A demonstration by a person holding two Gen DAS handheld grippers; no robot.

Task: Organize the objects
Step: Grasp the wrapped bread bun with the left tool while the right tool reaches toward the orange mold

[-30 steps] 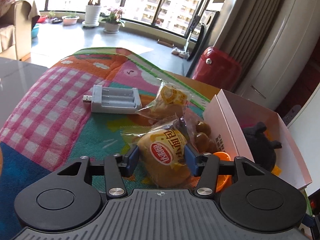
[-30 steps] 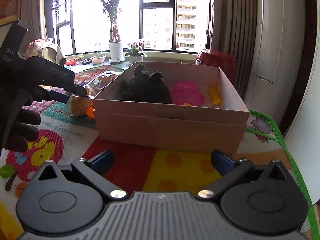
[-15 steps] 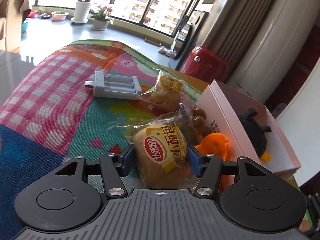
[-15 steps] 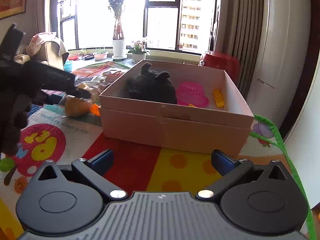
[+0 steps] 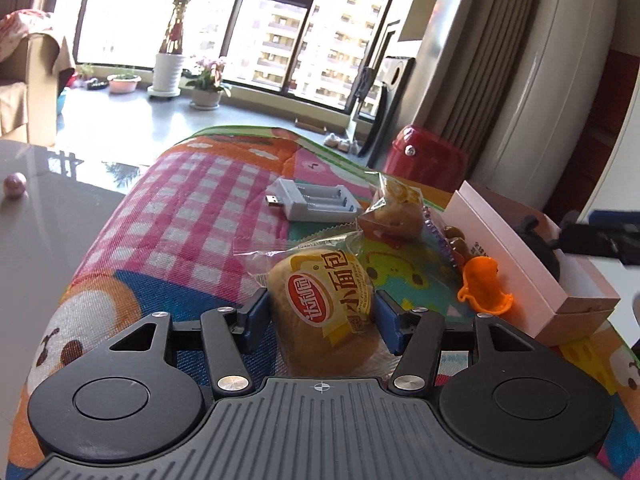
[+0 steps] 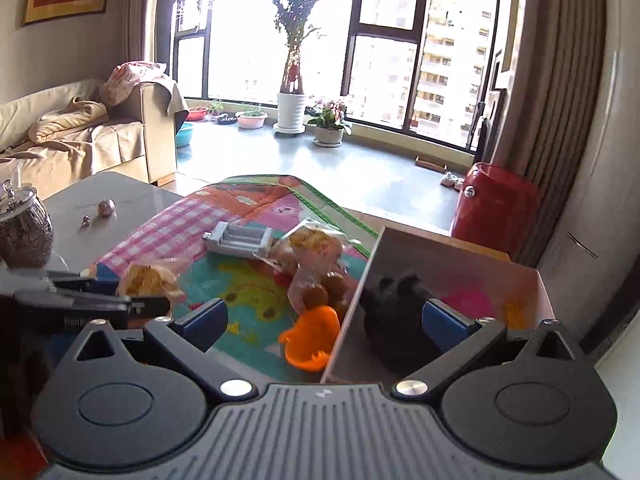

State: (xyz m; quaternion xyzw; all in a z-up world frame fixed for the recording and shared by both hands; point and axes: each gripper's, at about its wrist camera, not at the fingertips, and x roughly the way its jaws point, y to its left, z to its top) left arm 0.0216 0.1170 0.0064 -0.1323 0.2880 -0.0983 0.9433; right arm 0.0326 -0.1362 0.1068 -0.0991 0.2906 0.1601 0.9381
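My left gripper is shut on a wrapped bread bun and holds it above the colourful mat; it also shows in the right wrist view. My right gripper is open and empty, raised over the near edge of the pink box, which holds a black plush toy. An orange toy lies beside the box, also in the left wrist view. A second wrapped bun, a bag of brown snacks and a white battery charger lie on the mat.
A glass jar and a small pink ball stand on the grey table left of the mat. A red bin stands behind the box. Sofa at far left.
My left gripper has lifted the bun and drawn it back to the left, away from the box. My right gripper has risen and swung left, now looking over the box's edge.
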